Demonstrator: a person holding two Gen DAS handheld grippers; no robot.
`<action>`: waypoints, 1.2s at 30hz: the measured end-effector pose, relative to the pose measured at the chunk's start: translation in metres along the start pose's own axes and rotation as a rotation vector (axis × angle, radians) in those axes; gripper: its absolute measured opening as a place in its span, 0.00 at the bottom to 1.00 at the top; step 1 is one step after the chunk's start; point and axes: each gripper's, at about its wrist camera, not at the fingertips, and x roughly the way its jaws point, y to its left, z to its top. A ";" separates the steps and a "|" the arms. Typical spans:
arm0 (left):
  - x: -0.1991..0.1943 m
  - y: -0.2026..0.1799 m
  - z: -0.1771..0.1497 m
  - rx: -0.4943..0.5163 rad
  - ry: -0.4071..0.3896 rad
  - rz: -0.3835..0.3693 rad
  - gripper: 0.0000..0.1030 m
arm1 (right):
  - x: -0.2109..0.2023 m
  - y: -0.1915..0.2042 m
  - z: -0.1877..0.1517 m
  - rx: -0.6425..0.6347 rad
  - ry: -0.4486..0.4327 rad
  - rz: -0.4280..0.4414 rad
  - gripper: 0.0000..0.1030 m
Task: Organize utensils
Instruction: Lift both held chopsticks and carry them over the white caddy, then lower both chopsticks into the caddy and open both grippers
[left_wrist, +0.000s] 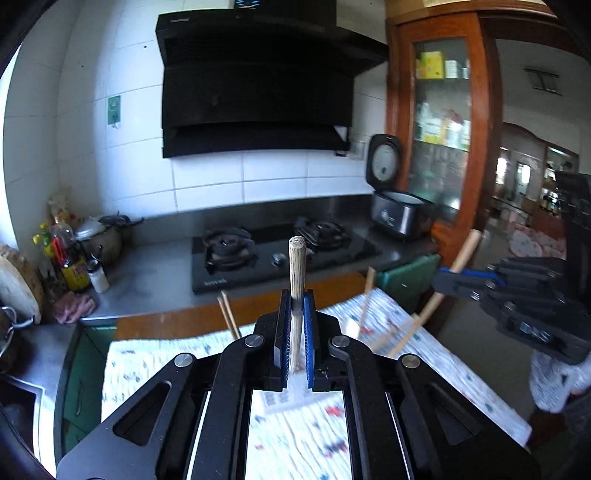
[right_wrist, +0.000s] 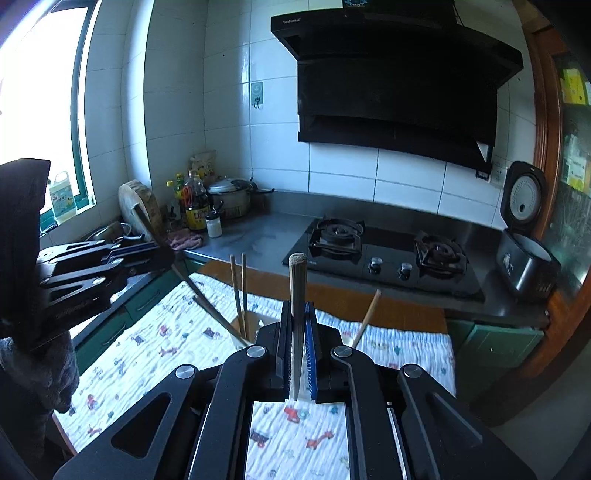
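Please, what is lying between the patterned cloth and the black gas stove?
In the right wrist view, an orange-brown wooden strip and then bare steel counter lie between the patterned cloth and the gas stove.

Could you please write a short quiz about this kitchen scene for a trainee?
1. True or false: the left gripper is shut on a chopstick.
2. What does the right gripper hold? A) spoon B) chopstick C) nothing
3. Fill in: the rice cooker has its lid ____.

Key: 1 true; 2 B; 3 open.
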 end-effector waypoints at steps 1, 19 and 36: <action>0.005 0.003 0.003 -0.005 0.000 0.011 0.05 | 0.002 0.000 0.004 -0.003 -0.005 0.003 0.06; 0.079 0.033 -0.014 -0.074 0.114 0.035 0.05 | 0.073 -0.029 0.026 0.015 0.007 -0.093 0.06; 0.108 0.034 -0.035 -0.076 0.194 0.028 0.05 | 0.119 -0.040 -0.013 0.011 0.116 -0.101 0.07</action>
